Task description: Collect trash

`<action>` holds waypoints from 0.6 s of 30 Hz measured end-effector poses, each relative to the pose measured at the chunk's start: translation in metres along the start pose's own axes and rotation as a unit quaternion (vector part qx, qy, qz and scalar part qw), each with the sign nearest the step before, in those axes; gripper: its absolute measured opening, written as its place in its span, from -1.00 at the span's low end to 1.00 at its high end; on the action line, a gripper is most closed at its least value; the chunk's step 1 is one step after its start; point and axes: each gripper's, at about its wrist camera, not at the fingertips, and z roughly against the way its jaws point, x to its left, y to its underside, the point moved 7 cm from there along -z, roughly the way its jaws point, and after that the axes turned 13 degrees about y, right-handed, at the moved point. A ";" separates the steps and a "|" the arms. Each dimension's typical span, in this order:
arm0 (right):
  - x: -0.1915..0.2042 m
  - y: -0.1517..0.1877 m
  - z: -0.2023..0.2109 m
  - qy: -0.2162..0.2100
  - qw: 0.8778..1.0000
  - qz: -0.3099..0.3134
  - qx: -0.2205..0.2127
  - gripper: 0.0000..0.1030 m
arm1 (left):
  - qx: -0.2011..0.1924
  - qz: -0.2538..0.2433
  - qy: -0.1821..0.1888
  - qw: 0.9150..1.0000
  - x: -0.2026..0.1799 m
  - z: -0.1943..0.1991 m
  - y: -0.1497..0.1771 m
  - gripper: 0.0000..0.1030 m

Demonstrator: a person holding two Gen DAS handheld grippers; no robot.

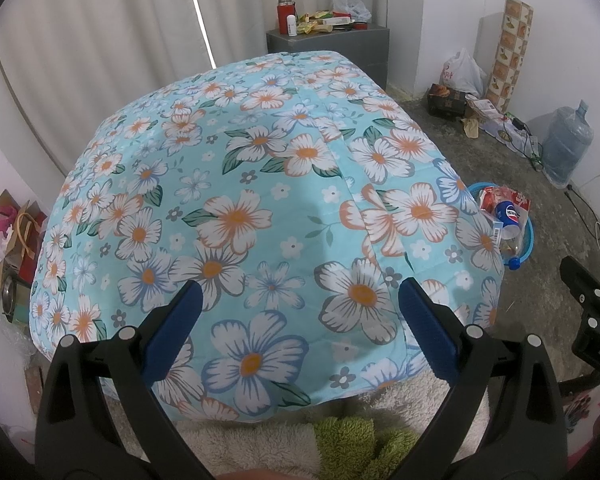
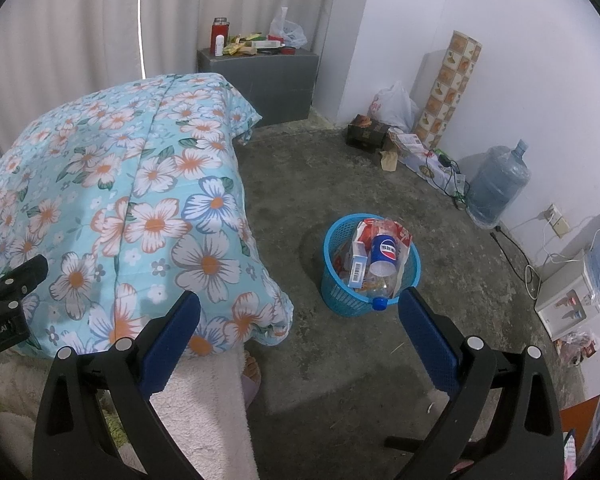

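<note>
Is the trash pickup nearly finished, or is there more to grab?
Looks mostly done: the blue basket on the floor already holds a Pepsi cup, a small box and wrappers. Nothing is in hand; the left gripper and right gripper both have open, empty jaws. The flowered quilt shows no litter. Possibly left: clutter on the grey cabinet.

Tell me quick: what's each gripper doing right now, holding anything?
Left gripper: open, empty, over the floral quilt.
Right gripper: open, empty, facing the blue trash basket.
</note>
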 end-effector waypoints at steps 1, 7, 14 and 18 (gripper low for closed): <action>0.000 0.000 0.000 0.000 1.000 0.000 0.000 0.87 | 0.000 0.000 0.000 1.000 0.000 0.000 0.000 0.83; 0.000 0.000 0.000 0.000 1.000 -0.001 0.000 0.87 | 0.000 -0.001 0.000 1.000 0.000 0.000 0.000 0.83; 0.000 0.000 0.000 0.000 1.000 -0.001 0.001 0.87 | 0.000 -0.001 0.000 1.000 0.000 0.000 0.000 0.83; 0.001 0.000 0.000 0.001 1.000 0.000 0.001 0.87 | 0.000 0.000 0.000 1.000 0.000 0.000 0.000 0.83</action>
